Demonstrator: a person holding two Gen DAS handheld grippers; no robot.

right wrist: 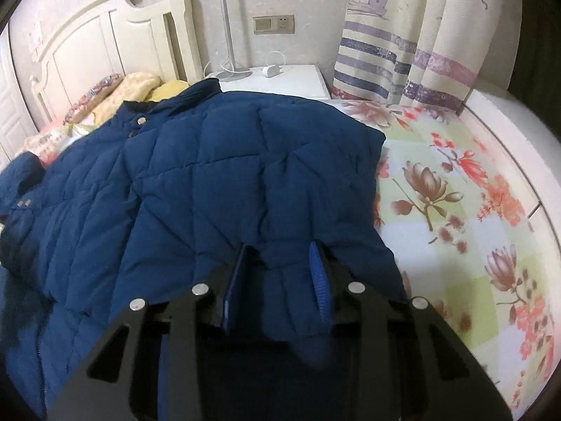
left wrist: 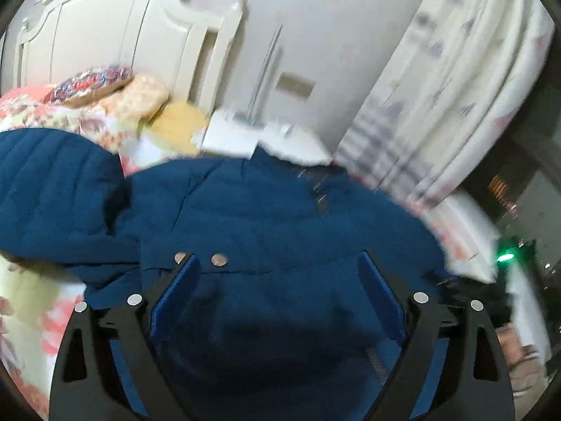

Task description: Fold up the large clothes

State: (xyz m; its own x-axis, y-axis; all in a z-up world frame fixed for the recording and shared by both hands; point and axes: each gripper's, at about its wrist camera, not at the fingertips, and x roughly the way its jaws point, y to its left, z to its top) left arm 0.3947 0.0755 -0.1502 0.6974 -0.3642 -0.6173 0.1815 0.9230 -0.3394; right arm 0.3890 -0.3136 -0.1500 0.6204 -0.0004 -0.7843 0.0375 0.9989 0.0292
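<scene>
A large navy quilted jacket (right wrist: 217, 161) lies spread over the bed, its dark collar at the far end toward the headboard (right wrist: 101, 42) and its hem toward the near edge. The shell is puffy and matte, stitched into diamond-shaped panels, with small round metal snaps (right wrist: 141, 120) below the collar. Its right side forms a straight folded edge, and one sleeve (right wrist: 21, 175) bunches at the far left.

The right gripper (right wrist: 280, 273) has its blue ribbed pads (right wrist: 320, 280) set fairly narrow, with a ridge of the jacket's near edge pinched up between them; it appears to be clamped on that fabric. In the left wrist view, the left gripper (left wrist: 277, 280) has its fingers spread wide over the jacket (left wrist: 266, 217), with cloth lying between and under them, so it grips nothing. Two silver snaps (left wrist: 219, 259) sit just by its left fingertip.

The floral bedsheet (right wrist: 455, 189) of pink, brown and pale green squares is smooth and flat to the right of the jacket. A white nightstand (right wrist: 280, 80) stands at the far side beside a striped curtain (right wrist: 403, 52), and patterned pillows (right wrist: 112, 87) rest against the cream headboard.

The left wrist view is motion-blurred, and the jacket's near hem is hidden under both grippers' black frames.
</scene>
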